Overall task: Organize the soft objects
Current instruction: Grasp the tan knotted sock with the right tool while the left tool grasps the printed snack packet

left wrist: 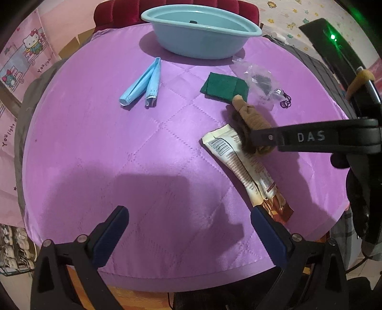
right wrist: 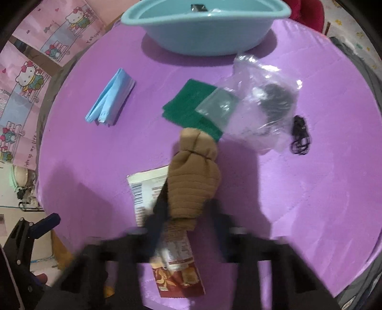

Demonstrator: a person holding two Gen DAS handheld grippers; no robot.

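Note:
A tan rolled sock (right wrist: 193, 181) with a dark brown part lies on the purple quilted table (left wrist: 143, 143), partly over a snack wrapper (left wrist: 241, 164). My right gripper (right wrist: 188, 205) is shut on the sock, its blurred fingers pressing both sides. In the left wrist view the right gripper (left wrist: 253, 140) reaches in from the right onto the sock (left wrist: 250, 114). My left gripper (left wrist: 191, 229) hovers open over bare cloth near the table's front edge, holding nothing. A folded green cloth (right wrist: 188, 105) and folded blue face masks (right wrist: 109, 100) lie farther back.
A light blue basin (left wrist: 198, 45) stands at the table's far edge. A clear plastic bag (right wrist: 262, 105) with dark hair ties overlaps the green cloth, and loose black hair ties (right wrist: 299, 136) lie to its right. A red chair (left wrist: 114, 12) stands behind the table.

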